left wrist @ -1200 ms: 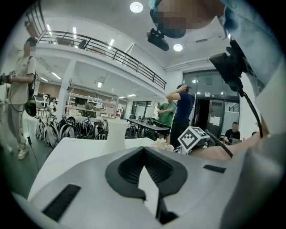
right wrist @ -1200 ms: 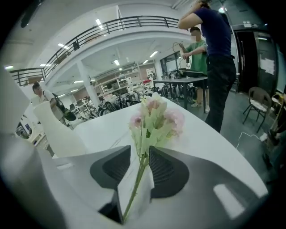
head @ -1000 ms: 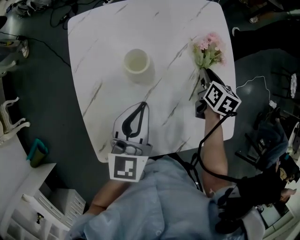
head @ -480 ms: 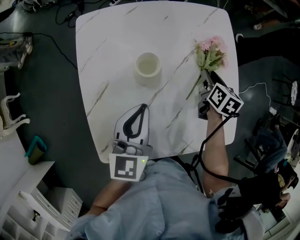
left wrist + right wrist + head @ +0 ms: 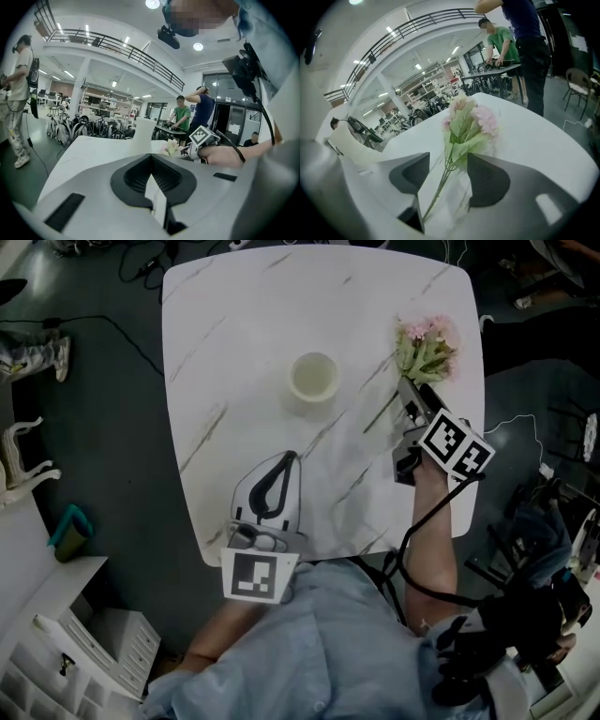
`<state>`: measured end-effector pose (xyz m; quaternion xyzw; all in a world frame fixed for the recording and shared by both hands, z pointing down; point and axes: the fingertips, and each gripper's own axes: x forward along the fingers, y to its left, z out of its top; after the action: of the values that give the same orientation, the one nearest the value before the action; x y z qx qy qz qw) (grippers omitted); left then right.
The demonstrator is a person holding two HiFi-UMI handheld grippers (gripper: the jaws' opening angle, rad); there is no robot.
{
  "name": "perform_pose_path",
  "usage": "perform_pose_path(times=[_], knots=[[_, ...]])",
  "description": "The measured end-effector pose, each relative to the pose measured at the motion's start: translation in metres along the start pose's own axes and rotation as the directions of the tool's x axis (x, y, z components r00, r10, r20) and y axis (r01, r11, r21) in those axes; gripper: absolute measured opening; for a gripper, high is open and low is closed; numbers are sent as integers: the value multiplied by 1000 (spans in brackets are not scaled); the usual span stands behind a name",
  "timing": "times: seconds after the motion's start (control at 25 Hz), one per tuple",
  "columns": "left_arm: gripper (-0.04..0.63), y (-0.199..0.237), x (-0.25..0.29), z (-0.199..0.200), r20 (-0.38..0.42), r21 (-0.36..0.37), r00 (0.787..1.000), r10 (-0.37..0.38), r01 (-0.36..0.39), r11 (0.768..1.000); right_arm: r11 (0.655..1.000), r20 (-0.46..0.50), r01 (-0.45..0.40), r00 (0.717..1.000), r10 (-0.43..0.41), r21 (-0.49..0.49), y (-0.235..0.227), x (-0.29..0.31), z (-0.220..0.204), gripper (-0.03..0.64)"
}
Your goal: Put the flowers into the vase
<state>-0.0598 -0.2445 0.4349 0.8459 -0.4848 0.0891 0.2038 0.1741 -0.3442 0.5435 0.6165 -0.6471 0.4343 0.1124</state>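
A bunch of pink flowers (image 5: 427, 343) with green stems lies on the white marble table (image 5: 244, 343) near its right edge. My right gripper (image 5: 411, 395) sits just below the blooms. Its jaws are opening, and the stems (image 5: 440, 185) run loosely between them without the pads pressing. In the right gripper view the flowers (image 5: 471, 119) rise just past the right gripper (image 5: 447, 161). The cream vase (image 5: 314, 379) stands upright mid-table, apart from both grippers; it also shows as vase (image 5: 351, 145) and vase (image 5: 143, 133). My left gripper (image 5: 284, 457) rests near the table's front edge, shut and empty, its tips (image 5: 151, 159) aimed at the vase.
Dark floor with cables surrounds the table. White furniture (image 5: 56, 652) stands at the lower left. People stand at a far table (image 5: 180, 126) in the hall behind. Bare tabletop lies between the vase and the flowers.
The right gripper's jaws have spread wider around the stems and the hand has edged toward the blooms. The head view has shifted a little. The left gripper has hardly moved.
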Motion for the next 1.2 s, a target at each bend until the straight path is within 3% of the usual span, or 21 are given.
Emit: perform_pose_path(times=[0.28, 0.36, 0.48, 0.64, 0.84, 1.08, 1.2], knots=[[5, -3, 5, -3, -17, -17, 1000, -14, 14, 1000, 991, 23, 130, 991, -130, -10, -15, 23, 5, 233], [5, 0, 4, -3, -17, -21, 1000, -4, 4, 1000, 988, 13, 150, 989, -149, -40, -21, 28, 2, 135], [5, 4, 3, -2, -13, -20, 1000, 10, -10, 1000, 991, 25, 123, 992, -122, -46, -22, 28, 2, 81], [5, 1, 3, 0, -4, -13, 1000, 4, -4, 1000, 998, 85, 58, 995, -55, -31, -12, 23, 14, 49], [5, -7, -2, 2, 8, 1, 1000, -2, 2, 1000, 996, 159, -80, 985, 73, 37, 14, 6, 24, 34], [5, -15, -10, 10, 30, 28, 1000, -6, 5, 1000, 969, 256, -238, 943, 214, 70, 55, -26, 52, 32], [5, -19, -17, 16, 55, 26, 998, -2, 1, 1000, 944, 312, -324, 905, 289, 65, 79, -48, 72, 32]])
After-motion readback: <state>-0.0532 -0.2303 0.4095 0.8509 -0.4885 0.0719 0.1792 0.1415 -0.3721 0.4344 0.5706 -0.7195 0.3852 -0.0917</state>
